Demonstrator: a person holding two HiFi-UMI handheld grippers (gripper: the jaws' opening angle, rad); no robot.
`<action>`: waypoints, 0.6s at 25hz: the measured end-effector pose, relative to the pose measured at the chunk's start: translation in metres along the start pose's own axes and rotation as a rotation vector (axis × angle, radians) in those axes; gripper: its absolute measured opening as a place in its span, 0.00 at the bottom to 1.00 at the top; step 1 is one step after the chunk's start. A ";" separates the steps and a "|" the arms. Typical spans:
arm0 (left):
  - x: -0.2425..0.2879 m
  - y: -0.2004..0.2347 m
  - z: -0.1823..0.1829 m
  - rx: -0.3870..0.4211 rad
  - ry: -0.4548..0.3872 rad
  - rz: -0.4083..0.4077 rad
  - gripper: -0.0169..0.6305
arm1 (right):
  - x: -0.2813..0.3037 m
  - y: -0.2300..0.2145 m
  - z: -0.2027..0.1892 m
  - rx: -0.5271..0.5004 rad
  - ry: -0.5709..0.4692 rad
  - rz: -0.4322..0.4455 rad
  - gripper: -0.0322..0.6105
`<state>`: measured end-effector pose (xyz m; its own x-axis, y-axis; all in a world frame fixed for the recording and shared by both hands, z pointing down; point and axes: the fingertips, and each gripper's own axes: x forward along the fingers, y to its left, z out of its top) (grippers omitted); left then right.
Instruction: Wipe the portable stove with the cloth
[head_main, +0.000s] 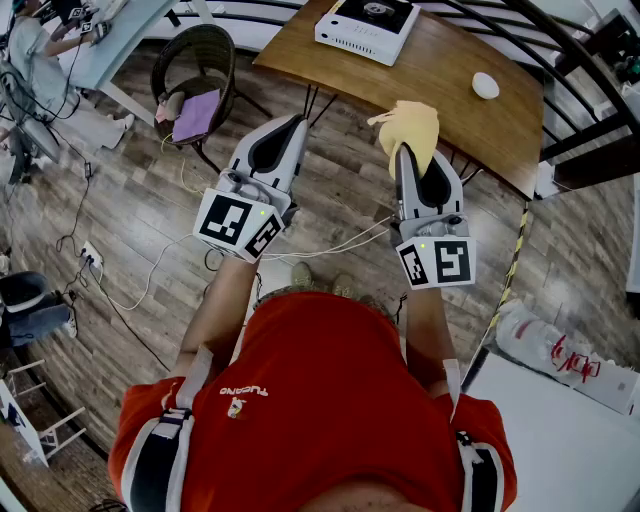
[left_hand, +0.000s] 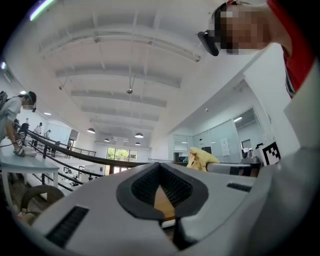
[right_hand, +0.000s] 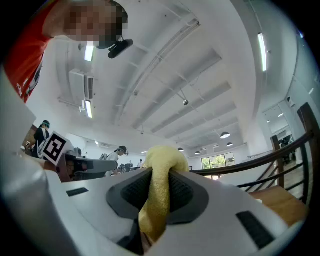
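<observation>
The white portable stove (head_main: 367, 27) with its black top sits at the far side of the wooden table (head_main: 440, 80). A yellow cloth (head_main: 408, 128) bunches out past the tips of my right gripper (head_main: 404, 150), which is shut on the cloth (right_hand: 159, 192) above the table's near edge. My left gripper (head_main: 297, 122) is held up beside it, over the floor short of the table, shut with nothing between its jaws (left_hand: 161, 192). Both grippers point slightly upward. From the left gripper view the cloth (left_hand: 200, 158) shows to the right.
A small white round object (head_main: 485, 85) lies on the table's right part. A wicker chair (head_main: 201, 70) holding a purple cushion stands left of the table. Cables and a power strip (head_main: 92, 256) lie on the wood floor. A white surface (head_main: 560, 440) sits at lower right.
</observation>
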<state>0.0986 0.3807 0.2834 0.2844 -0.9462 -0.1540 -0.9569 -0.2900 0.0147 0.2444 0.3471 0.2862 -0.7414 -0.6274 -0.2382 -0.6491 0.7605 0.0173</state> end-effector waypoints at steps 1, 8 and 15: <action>-0.001 0.000 -0.001 -0.004 0.002 0.003 0.04 | 0.000 0.000 0.000 -0.002 0.001 0.000 0.19; -0.008 0.007 -0.003 -0.021 0.000 0.009 0.04 | 0.004 0.007 -0.001 0.009 0.003 -0.009 0.19; -0.017 0.043 -0.010 -0.037 0.002 0.014 0.04 | 0.031 0.021 -0.013 0.001 0.019 -0.023 0.19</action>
<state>0.0529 0.3825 0.2964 0.2714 -0.9505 -0.1511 -0.9579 -0.2820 0.0532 0.2059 0.3415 0.2915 -0.7295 -0.6475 -0.2204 -0.6657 0.7462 0.0110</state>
